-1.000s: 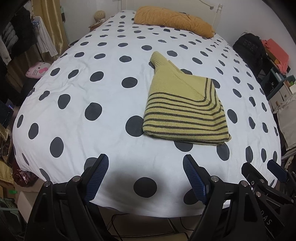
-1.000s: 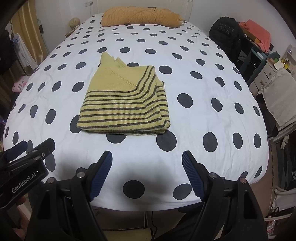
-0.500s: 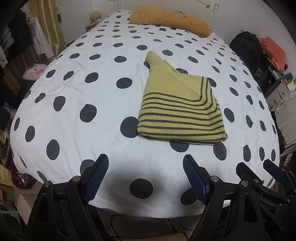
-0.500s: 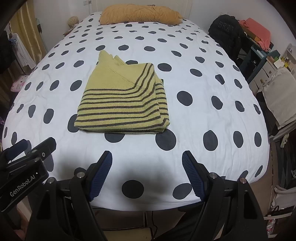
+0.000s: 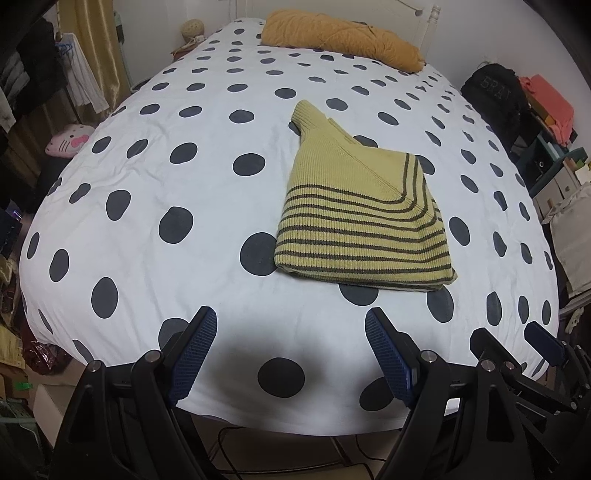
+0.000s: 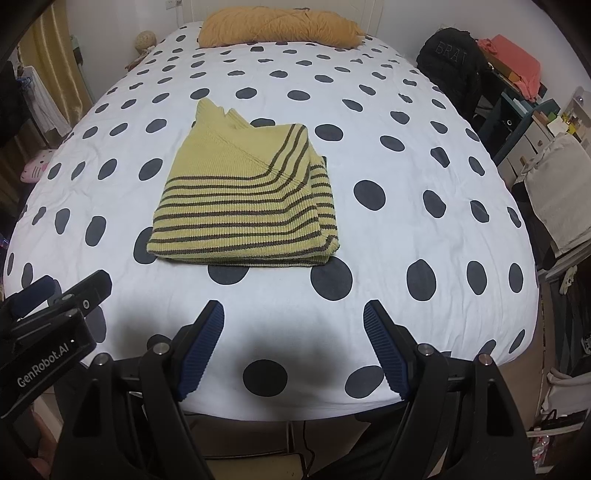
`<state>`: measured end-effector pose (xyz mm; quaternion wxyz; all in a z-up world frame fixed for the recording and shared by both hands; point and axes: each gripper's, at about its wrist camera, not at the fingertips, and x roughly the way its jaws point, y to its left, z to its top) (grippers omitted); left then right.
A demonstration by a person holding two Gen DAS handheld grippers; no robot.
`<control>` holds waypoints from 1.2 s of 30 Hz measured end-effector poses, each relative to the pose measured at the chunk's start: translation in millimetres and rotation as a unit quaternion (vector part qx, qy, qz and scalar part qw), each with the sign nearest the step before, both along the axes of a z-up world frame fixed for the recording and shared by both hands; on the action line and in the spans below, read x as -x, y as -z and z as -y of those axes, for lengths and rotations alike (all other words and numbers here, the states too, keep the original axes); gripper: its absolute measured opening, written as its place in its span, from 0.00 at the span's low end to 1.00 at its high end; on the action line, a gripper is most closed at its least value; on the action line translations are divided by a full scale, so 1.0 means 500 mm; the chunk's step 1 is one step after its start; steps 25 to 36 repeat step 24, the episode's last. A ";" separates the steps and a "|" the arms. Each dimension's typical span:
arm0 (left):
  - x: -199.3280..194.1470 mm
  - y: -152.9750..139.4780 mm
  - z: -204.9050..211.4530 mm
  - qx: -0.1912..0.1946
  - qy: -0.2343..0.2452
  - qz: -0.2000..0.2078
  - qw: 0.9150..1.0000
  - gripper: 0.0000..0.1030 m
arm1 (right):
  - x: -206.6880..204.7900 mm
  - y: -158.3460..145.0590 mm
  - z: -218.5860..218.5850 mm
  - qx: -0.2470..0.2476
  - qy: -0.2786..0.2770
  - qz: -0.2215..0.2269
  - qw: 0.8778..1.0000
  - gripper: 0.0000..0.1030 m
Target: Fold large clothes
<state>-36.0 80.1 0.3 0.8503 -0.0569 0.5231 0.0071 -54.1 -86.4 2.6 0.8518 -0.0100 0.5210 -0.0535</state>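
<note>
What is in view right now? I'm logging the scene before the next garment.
sweater: one, yellow-green with dark stripes, folded, middle of bed
bedspread: one, white with dark dots, covering bed
pillow: one, mustard, head of bed
backpack: one, black, right of bed
plush toy: one, pink, left of bed
left gripper: one, black with blue pads, open, empty, over bed's near edge
right gripper: one, same, open, empty

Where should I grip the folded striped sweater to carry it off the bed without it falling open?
Take the striped sweater by its near folded edge, coming in low from the foot of the bed. That edge looks thick and rounded, with the layers joined there. The far point is loose and thin.
</note>
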 end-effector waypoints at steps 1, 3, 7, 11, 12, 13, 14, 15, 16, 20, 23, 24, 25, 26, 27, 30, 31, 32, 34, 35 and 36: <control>0.001 -0.001 0.000 0.001 0.000 0.001 1.000 0.81 | 0.001 -0.001 -0.001 0.000 0.000 0.000 1.000 0.76; 0.000 0.000 0.001 0.001 0.001 0.002 1.000 0.81 | 0.001 -0.001 -0.001 0.001 0.001 0.001 1.000 0.76; -0.002 0.004 0.003 0.009 0.003 0.000 1.000 0.81 | 0.000 -0.001 0.001 0.000 0.001 0.000 1.000 0.76; -0.004 0.005 0.004 0.011 0.004 0.003 1.000 0.81 | -0.001 0.000 0.002 0.001 0.001 -0.001 1.000 0.76; -0.005 0.004 0.004 0.012 0.004 0.004 1.000 0.81 | -0.001 0.001 0.003 0.001 0.001 -0.001 1.000 0.76; -0.005 0.004 0.003 0.014 0.003 0.005 1.000 0.81 | -0.001 0.003 0.003 0.001 0.001 -0.002 1.000 0.76; -0.005 0.003 0.002 0.013 0.002 0.006 1.000 0.81 | 0.000 0.005 0.004 0.001 0.002 -0.002 1.000 0.76; -0.005 0.002 0.001 0.010 0.000 0.009 1.000 0.81 | 0.001 0.006 0.003 0.001 0.002 -0.002 1.000 0.76; -0.007 0.001 0.001 0.009 -0.001 0.009 1.000 0.81 | 0.000 0.007 0.004 0.001 0.002 -0.002 1.000 0.76; -0.010 -0.002 0.000 0.011 -0.005 0.009 1.000 0.81 | -0.001 0.006 0.005 0.001 0.003 -0.002 1.000 0.76; -0.014 -0.002 0.003 0.014 -0.003 0.008 1.000 0.81 | -0.002 0.008 0.008 0.001 0.002 -0.002 1.000 0.76; -0.015 -0.001 0.005 0.014 -0.001 0.005 1.000 0.81 | -0.002 0.008 0.009 0.001 0.002 -0.003 1.000 0.76; -0.015 -0.001 0.005 0.014 -0.001 0.005 1.000 0.81 | -0.002 0.008 0.009 0.001 0.002 -0.003 1.000 0.76; -0.015 -0.001 0.005 0.014 -0.001 0.005 1.000 0.81 | -0.002 0.008 0.009 0.001 0.002 -0.003 1.000 0.76; -0.015 -0.001 0.005 0.014 -0.001 0.005 1.000 0.81 | -0.002 0.008 0.009 0.001 0.002 -0.003 1.000 0.76; -0.015 -0.001 0.005 0.014 -0.001 0.005 1.000 0.81 | -0.002 0.008 0.009 0.001 0.002 -0.003 1.000 0.76; -0.015 -0.001 0.005 0.014 -0.001 0.005 1.000 0.81 | -0.002 0.008 0.009 0.001 0.002 -0.003 1.000 0.76; -0.015 -0.001 0.005 0.014 -0.001 0.005 1.000 0.81 | -0.002 0.008 0.009 0.001 0.002 -0.003 1.000 0.76; -0.015 -0.001 0.005 0.014 -0.001 0.005 1.000 0.81 | -0.002 0.008 0.009 0.001 0.002 -0.003 1.000 0.76; -0.015 -0.001 0.005 0.014 -0.001 0.005 1.000 0.81 | -0.002 0.008 0.009 0.001 0.002 -0.003 1.000 0.76; -0.015 -0.001 0.005 0.014 -0.001 0.005 1.000 0.81 | -0.002 0.008 0.009 0.001 0.002 -0.003 1.000 0.76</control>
